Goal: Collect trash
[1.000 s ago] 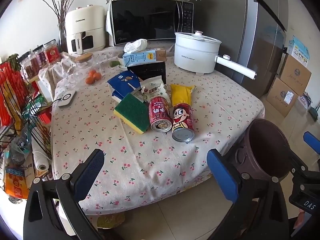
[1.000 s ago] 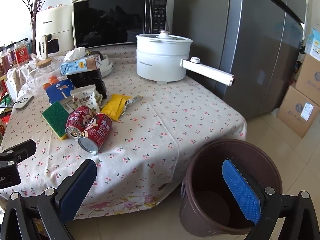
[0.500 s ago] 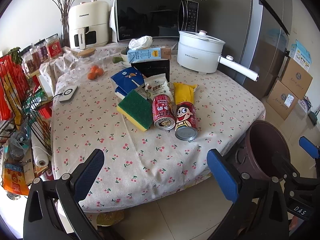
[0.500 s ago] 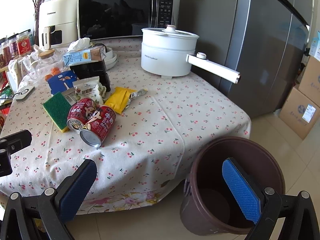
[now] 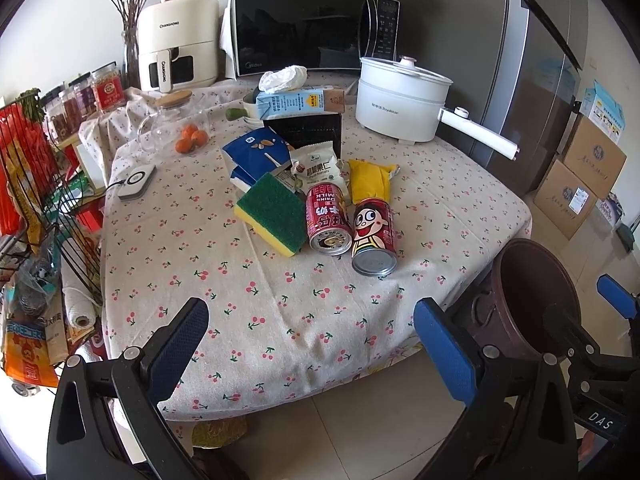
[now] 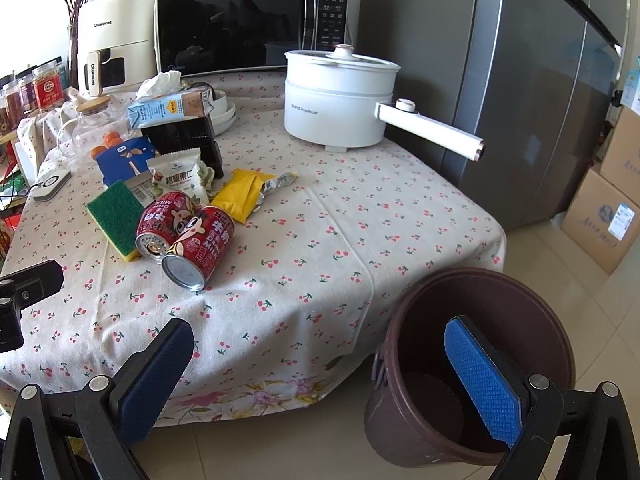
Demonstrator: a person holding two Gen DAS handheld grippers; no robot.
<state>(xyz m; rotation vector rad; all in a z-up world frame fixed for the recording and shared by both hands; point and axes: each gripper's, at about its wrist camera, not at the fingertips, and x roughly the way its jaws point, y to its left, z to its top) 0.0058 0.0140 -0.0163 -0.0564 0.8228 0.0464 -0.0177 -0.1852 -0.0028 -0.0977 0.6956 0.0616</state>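
Note:
Two red drink cans (image 5: 351, 227) (image 6: 182, 238) lie side by side on the cherry-print tablecloth (image 5: 224, 280). A green and yellow sponge (image 5: 272, 213), a yellow wrapper (image 5: 369, 181), a white snack bag (image 5: 318, 168) and a blue packet (image 5: 256, 156) lie just behind them. A brown trash bin (image 6: 476, 360) (image 5: 532, 300) stands on the floor at the table's right corner. My left gripper (image 5: 312, 344) is open and empty before the table's front edge. My right gripper (image 6: 316, 376) is open and empty, one finger over the bin.
A white electric pot (image 5: 400, 104) with a long handle, a microwave (image 5: 312, 32), an air fryer (image 5: 176, 40), a milk carton (image 5: 300, 100) and a glass jar with oranges (image 5: 176, 128) stand at the back. A wire rack (image 5: 36, 184) is on the left, cardboard boxes (image 5: 580, 184) on the right.
Both grippers have drawn slightly closer to the table and risen; the cans and bin look a bit nearer. Nothing was taken hold of.

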